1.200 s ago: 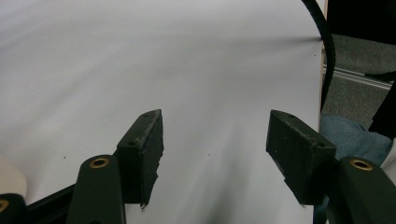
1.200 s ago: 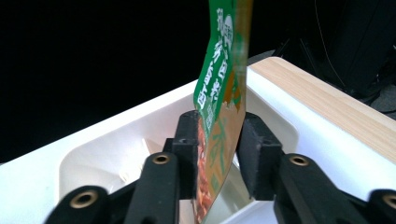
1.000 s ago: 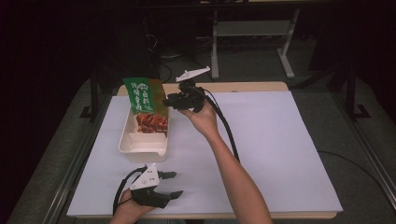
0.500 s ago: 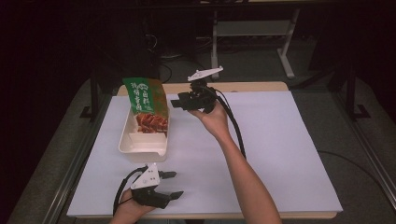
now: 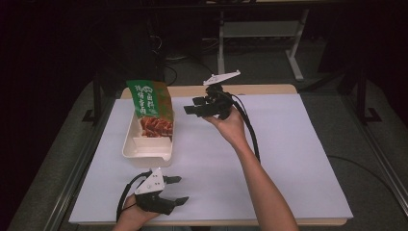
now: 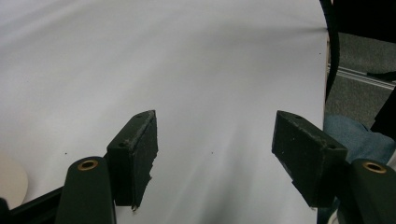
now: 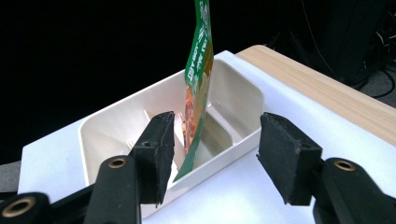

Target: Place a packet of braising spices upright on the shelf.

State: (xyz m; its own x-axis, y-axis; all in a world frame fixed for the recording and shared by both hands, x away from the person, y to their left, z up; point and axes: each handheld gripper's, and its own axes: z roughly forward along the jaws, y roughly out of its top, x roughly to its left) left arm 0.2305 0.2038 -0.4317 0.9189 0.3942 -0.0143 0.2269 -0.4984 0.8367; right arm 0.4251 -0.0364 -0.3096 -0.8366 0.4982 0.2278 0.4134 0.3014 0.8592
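Note:
A green snack packet [image 5: 150,106] stands upright in a cream divided tray [image 5: 144,150] at the left of the white sheet. My right gripper [image 5: 191,106] hovers just right of the packet, pointing at it. Its jaws are open and have just been opening, with nothing between them. In the right gripper view the packet [image 7: 198,84] leans in the tray [image 7: 107,126] beyond the right gripper [image 7: 215,116]. My left gripper [image 5: 182,189] rests near the front edge, open and empty, its jaws having widened a little. In the left gripper view, bare sheet lies under the left gripper [image 6: 215,116].
A white sheet [image 5: 288,144] covers the table, with a strip of wood [image 5: 260,89] showing at the back. The right gripper's black cable [image 5: 250,130] trails along the forearm. A metal stand [image 5: 260,33] is on the dark floor behind.
The right gripper has drawn back to the right, away from the packet, and its jaws stand wider. The packet stays upright in the tray. The left gripper has kept its place.

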